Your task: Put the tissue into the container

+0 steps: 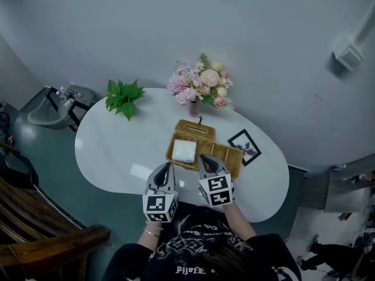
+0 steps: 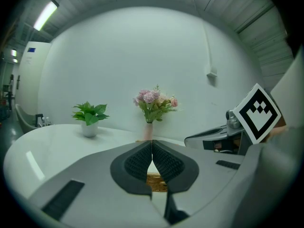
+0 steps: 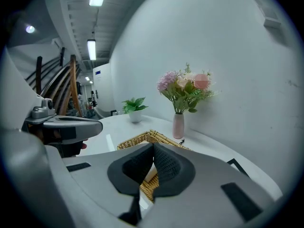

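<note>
Person's dark printed top (image 1: 193, 252), nearest the lens.
Bench (image 1: 117, 151): white, glossy, oval slab beneath both grippers.
Left gripper (image 1: 166, 167): grey moulded shell with ribbed black pads. Its fingers are pressed together with nothing between them.
Right gripper (image 1: 206, 158): same build, fingers likewise closed and empty, tips above the container's near edge.
Container (image 1: 233, 158): rectangular basket of woven honey-coloured wicker, just ahead of both fingertips.
Bouquet (image 1: 199, 86): pink and cream blooms in a slim pink vase, well beyond the fingers.
Plant (image 1: 123, 97): broad green leaves, far left of the left fingers.
Picture frame (image 1: 244, 147): flat, black-edged, right of the right fingers.
Tissue (image 1: 184, 151): white folded square inside the container, just ahead of the fingers.
</note>
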A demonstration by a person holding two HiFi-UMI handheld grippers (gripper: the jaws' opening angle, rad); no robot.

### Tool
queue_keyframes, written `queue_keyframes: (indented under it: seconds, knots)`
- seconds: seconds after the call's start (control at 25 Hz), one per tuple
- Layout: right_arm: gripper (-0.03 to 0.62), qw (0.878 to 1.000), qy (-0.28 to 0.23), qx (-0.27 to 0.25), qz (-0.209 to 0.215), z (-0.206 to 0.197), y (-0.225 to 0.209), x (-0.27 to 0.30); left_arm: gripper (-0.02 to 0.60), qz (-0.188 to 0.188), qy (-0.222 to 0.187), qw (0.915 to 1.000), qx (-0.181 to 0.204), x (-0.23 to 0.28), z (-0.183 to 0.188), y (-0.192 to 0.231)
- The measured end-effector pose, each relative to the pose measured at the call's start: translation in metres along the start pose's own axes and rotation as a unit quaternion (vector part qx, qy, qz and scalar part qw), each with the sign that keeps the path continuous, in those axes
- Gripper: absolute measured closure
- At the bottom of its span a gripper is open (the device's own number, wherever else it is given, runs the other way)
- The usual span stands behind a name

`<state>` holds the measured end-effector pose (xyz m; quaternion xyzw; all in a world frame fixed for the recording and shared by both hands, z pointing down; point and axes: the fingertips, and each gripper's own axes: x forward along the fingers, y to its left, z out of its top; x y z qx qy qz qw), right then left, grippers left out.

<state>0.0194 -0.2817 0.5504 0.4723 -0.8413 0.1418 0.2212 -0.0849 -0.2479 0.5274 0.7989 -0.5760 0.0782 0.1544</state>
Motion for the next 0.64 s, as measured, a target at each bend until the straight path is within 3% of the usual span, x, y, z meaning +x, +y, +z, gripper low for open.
queue_keyframes:
  seconds: [0.64]
  knots:
    - [0.571,1.000,0.000,-0.011,-0.002,-0.0051,0.0025,0.0012,0.557,0.004,0.001,1.0000,0.000,-0.0011,-0.0022,0.0049]
